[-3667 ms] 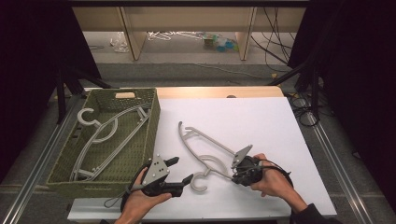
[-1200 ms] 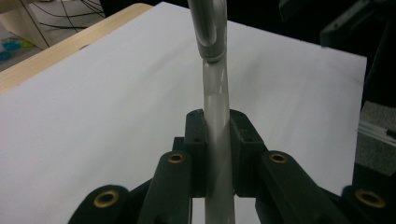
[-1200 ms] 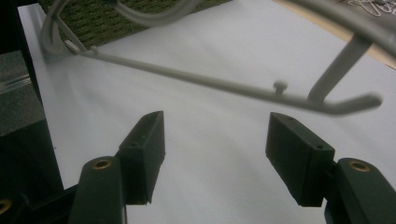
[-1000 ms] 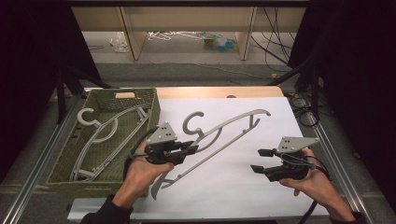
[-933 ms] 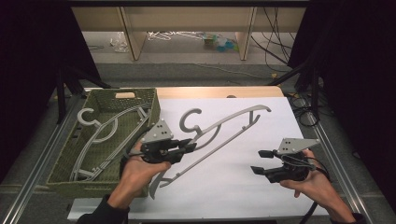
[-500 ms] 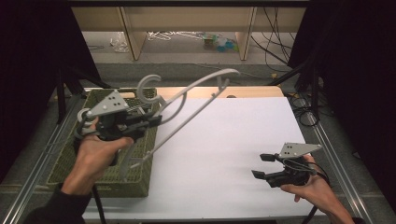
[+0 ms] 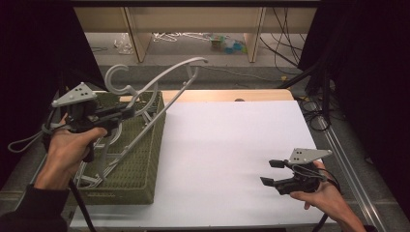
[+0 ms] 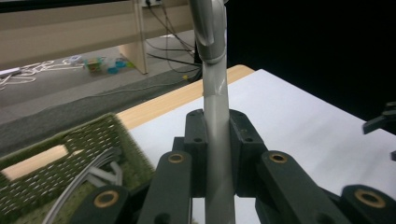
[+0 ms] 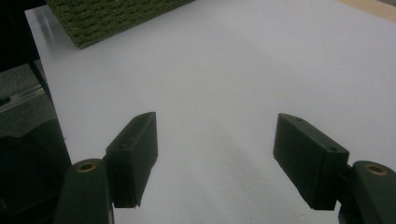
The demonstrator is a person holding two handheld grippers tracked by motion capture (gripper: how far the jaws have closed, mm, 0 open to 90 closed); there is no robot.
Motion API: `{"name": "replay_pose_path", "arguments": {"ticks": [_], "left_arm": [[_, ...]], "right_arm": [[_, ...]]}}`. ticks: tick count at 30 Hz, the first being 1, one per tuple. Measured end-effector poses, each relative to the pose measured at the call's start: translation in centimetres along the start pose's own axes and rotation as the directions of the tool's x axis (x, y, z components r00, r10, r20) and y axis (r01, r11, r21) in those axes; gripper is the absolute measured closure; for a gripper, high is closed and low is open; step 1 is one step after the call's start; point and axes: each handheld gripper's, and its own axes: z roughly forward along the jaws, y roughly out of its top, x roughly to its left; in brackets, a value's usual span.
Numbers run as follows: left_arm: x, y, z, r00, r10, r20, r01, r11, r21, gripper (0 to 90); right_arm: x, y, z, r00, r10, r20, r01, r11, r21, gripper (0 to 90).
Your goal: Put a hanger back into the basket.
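Left gripper (image 7: pixel 126 112): my jaws clamped tight on the grey hanger (image 7: pixel 159 79), bar pinched between both pads.
Hanger: was in the air, tilted, above the green basket (image 7: pixel 145 159) at the tabletop's (image 7: pixel 227 145) left edge.
Basket: held another hanger (image 7: pixel 104 166).
Right gripper (image 7: pixel 271 172): jaws wide, just been opening, nothing between them, low over the white tabletop.

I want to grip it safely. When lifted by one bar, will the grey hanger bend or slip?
The grey hanger probably stays stiff: held by the left gripper at one bar, it keeps its shape. Its smooth bar could swivel or slip between the jaws. It looks light.
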Motion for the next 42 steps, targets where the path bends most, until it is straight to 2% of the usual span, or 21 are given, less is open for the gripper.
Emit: {"name": "replay_pose_path", "arguments": {"ticks": [2, 3, 5, 6, 10, 11, 12, 13, 15, 17, 22, 23, 27, 30, 34, 37, 39, 40, 41, 42], "left_arm": [[1.2, -0.5, -0.2, 0.9995, -0.018, -0.026, 0.018, 0.9998, 0.006, 79.3], [1.2, -0.5, -0.2, 0.9995, -0.018, -0.026, 0.018, 0.9998, 0.006, 79.3], [1.9, -1.0, -0.3, 0.9976, -0.051, -0.048, 0.051, 0.9986, 0.009, 79.3], [2.8, -1.5, -0.5, 0.9951, -0.069, -0.071, 0.070, 0.9975, 0.014, 79.3], [4.2, -2.3, -0.9, 0.9916, -0.079, -0.103, 0.080, 0.9967, 0.012, 79.3], [4.5, -2.5, -1.0, 0.9898, -0.089, -0.111, 0.091, 0.9958, 0.013, 79.3], [5.3, -3.1, -1.2, 0.9869, -0.095, -0.131, 0.098, 0.9950, 0.019, 79.3], [5.3, -3.1, -1.2, 0.9869, -0.095, -0.131, 0.098, 0.9950, 0.019, 79.3], [6.3, -3.9, -1.6, 0.9790, -0.112, -0.171, 0.119, 0.9924, 0.033, 79.3], [6.7, -4.1, -1.7, 0.9776, -0.110, -0.179, 0.119, 0.9921, 0.040, 79.3], [8.1, -5.3, -2.2, 0.9671, -0.126, -0.221, 0.140, 0.9888, 0.051, 79.3], [8.5, -5.8, -2.2, 0.9650, -0.123, -0.232, 0.142, 0.9877, 0.066, 79.3], [9.0, -6.6, -2.2, 0.9624, -0.118, -0.245, 0.144, 0.9854, 0.091, 79.3], [9.2, -7.3, -2.1, 0.9641, -0.115, -0.239, 0.144, 0.9840, 0.105, 79.3], [9.3, -7.9, -1.8, 0.9650, -0.084, -0.248, 0.125, 0.9801, 0.154, 79.3], [9.4, -8.5, -1.6, 0.9634, -0.093, -0.251, 0.139, 0.9758, 0.169, 79.3], [9.7, -9.0, -1.6, 0.9671, -0.075, -0.243, 0.123, 0.9738, 0.191, 79.3], [9.7, -9.3, -1.5, 0.9670, -0.084, -0.240, 0.134, 0.9713, 0.197, 79.3], [9.8, -9.4, -1.4, 0.9695, -0.064, -0.237, 0.117, 0.9695, 0.215, 79.3], [9.9, -9.7, -1.2, 0.9688, -0.076, -0.236, 0.128, 0.9682, 0.215, 79.3]], "right_arm": [[-0.1, -0.1, 0.1, 1.0000, -0.001, 0.006, 0.001, 1.000, 0.001, 30.2], [-0.1, -0.1, 0.1, 1.0000, -0.001, 0.006, 0.001, 1.000, 0.001, 30.2], [-0.2, -0.2, 0.2, 1.0000, 0.002, 0.003, -0.002, 1.000, 0.002, 29.7], [-0.2, -0.2, 0.2, 1.0000, 0.003, 0.003, -0.003, 1.000, 0.002, 29.5], [-0.2, -0.2, 0.1, 1.0000, 0.004, 0.005, -0.004, 1.000, 0.003, 28.7], [-0.2, -0.2, 0.1, 1.0000, 0.005, 0.005, -0.005, 1.000, 0.002, 28.7], [-0.2, -0.2, 0.2, 1.0000, 0.007, 0.004, -0.007, 1.000, 0.004, 28.7], [-0.2, -0.3, 0.2, 1.0000, 0.008, 0.005, -0.008, 1.000, 0.009, 28.7], [-0.2, -0.3, 0.2, 0.9999, 0.014, 0.002, -0.014, 1.000, 0.013, 28.6], [-0.3, -0.3, 0.3, 1.0000, 0.009, 0.003, -0.009, 1.000, 0.011, 28.6], [-0.2, -0.3, 0.4, 0.9999, 0.013, 0.005, -0.013, 1.000, 0.015, 28.6], [-0.2, -0.3, 0.4, 0.9998, 0.018, 0.001, -0.018, 1.000, 0.017, 28.6], [-0.3, -0.4, 0.5, 1.0000, 0.009, 0.003, -0.009, 1.000, 0.017, 28.7], [-0.3, -0.4, 0.5, 0.9999, 0.015, -0.001, -0.015, 1.000, 0.019, 28.7], [-0.3, -0.4, 0.6, 0.9999, 0.013, 0.000, -0.013, 1.000, 0.022, 28.7], [-0.3, -0.5, 0.6, 0.9999, 0.010, -0.001, -0.010, 1.000, 0.025, 28.7], [-0.3, -0.5, 0.6, 1.0000, 0.009, -0.003, -0.009, 1.000, 0.025, 28.7], [-0.4, -0.5, 0.6, 1.0000, 0.009, -0.003, -0.009, 1.000, 0.024, 28.7], [-0.3, -0.5, 0.6, 0.9999, 0.014, -0.004, -0.014, 1.000, 0.027, 28.7], [-0.4, -0.6, 0.7, 1.0000, 0.005, 0.001, -0.005, 1.000, 0.029, 28.7]]}}
